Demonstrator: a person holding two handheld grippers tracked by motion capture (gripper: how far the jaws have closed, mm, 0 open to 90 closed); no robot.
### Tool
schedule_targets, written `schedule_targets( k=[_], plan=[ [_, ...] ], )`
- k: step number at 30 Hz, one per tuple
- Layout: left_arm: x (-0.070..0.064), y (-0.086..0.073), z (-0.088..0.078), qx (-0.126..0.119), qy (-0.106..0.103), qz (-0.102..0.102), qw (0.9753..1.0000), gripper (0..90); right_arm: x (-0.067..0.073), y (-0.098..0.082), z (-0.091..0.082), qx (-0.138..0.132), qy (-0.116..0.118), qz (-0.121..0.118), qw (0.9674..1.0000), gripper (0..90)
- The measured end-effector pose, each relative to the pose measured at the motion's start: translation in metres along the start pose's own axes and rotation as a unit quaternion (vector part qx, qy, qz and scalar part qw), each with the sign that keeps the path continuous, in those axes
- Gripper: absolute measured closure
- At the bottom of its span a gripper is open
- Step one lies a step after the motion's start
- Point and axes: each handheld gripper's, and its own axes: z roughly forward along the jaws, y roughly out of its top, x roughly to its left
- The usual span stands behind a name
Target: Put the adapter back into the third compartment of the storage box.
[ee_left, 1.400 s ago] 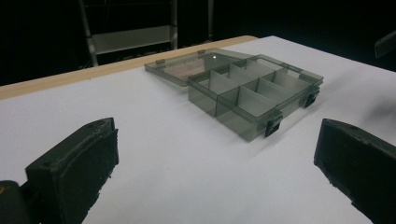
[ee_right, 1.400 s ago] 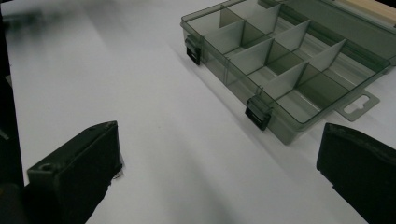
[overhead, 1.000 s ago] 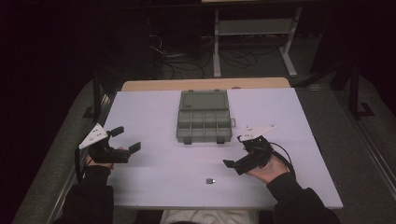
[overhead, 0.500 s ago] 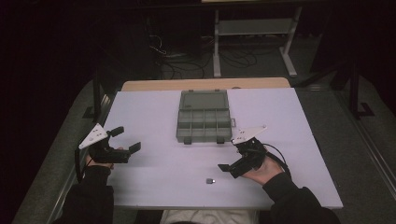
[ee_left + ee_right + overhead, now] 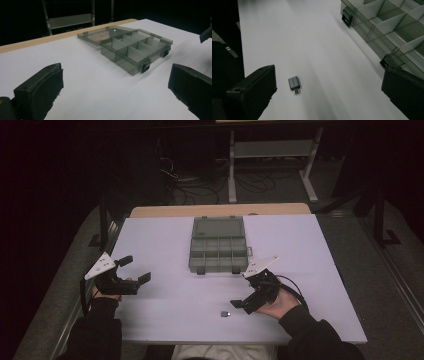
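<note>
The right gripper (image 5: 243, 306) hangs low over the bench (image 5: 165, 245), jaws spread wide, angled toward a small adapter (image 5: 225, 313) lying just beside it. The left gripper (image 5: 134, 269) rests near the bench's left edge, jaws likewise apart, aimed at the open box (image 5: 219, 251).

1. The compartment box (image 5: 219, 252) is lying on the table (image 5: 165, 237), toward its far middle, with its lid (image 5: 218, 226) lying open behind it.
2. The small adapter (image 5: 225, 313) is lying near the box's front, toward the table's near edge.
3. The left tool (image 5: 134, 268) is sitting well left of the box; the right tool (image 5: 244, 296) is sitting just before its right corner, beside the adapter.
</note>
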Motion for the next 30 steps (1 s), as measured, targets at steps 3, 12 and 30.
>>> schedule_targets(
  k=[3, 12, 30],
  plan=[
    [0.000, 0.000, 0.000, 0.000, 0.000, 0.001, 1.0000, 0.0, 0.001, 0.000, 0.002, 0.003, 0.003, -0.001, 1.0000, 0.0],
    [0.000, 0.000, 0.000, 0.000, 0.000, 0.001, 1.0000, 0.0, 0.007, 0.002, 0.011, 0.018, 0.017, -0.012, 0.9996, 0.0],
    [0.000, 0.000, 0.000, 0.000, 0.000, 0.002, 1.0000, 0.0, 0.015, 0.001, 0.028, 0.047, 0.036, -0.024, 0.9980, 0.0]
  ],
)
